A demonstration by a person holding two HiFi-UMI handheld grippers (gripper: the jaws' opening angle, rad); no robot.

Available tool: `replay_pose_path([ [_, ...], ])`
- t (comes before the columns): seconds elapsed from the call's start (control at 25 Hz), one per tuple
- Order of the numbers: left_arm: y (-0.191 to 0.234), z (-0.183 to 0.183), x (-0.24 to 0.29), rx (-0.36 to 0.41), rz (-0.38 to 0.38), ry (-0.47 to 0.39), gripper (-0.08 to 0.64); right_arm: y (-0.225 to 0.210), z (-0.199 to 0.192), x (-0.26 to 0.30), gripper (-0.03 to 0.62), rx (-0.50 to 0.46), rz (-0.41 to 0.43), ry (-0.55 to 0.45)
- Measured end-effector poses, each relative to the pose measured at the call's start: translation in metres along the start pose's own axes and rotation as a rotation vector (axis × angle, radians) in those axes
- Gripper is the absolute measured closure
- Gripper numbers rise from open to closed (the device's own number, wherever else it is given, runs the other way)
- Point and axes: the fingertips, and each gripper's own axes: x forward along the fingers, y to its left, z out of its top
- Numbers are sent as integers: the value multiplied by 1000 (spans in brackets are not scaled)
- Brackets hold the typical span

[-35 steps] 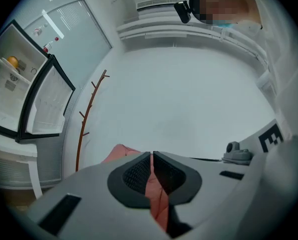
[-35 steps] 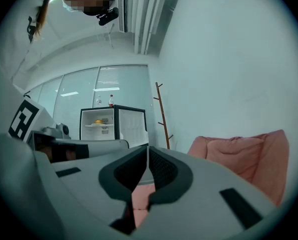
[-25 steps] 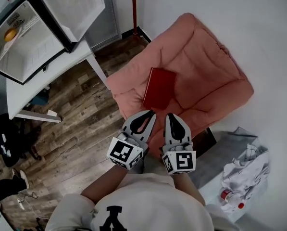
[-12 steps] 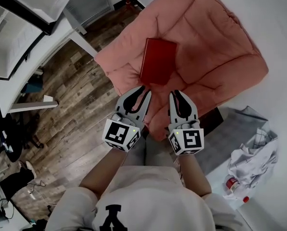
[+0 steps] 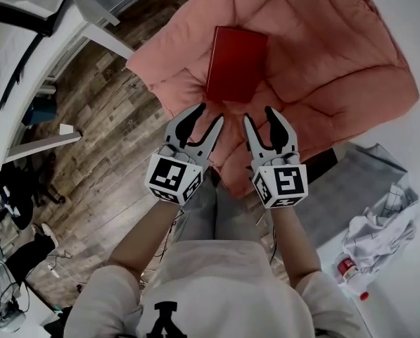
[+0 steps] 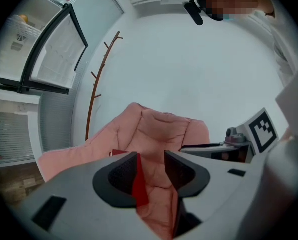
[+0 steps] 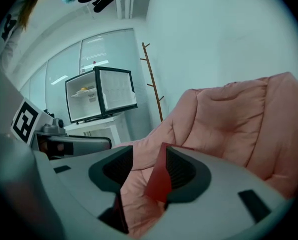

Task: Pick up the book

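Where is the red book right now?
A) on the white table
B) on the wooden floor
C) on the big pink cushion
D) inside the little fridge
C: the red book lies flat on top of the pink cushion, with pink padding showing on every side of it.

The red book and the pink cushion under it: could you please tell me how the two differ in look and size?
The book is deep red; the cushion is pale salmon pink. The book is a flat rectangle with straight edges; the cushion is puffy, quilted and creased. The book is small and covers only part of the far larger cushion. Both are in reddish tones.
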Motion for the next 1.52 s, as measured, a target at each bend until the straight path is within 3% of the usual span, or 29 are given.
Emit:
replay_pose_path([
  [0.44,38,-38,43,-33,15,59,383,-26,-39,53,368,29,-11,56],
  [0.96,74,-85,96,12,24,157,373,-71,-90,104,347,71,-52,159],
  [1.52,110,-136,138,-43,51,239,356,-100,-144,148,321,128,-70,255],
])
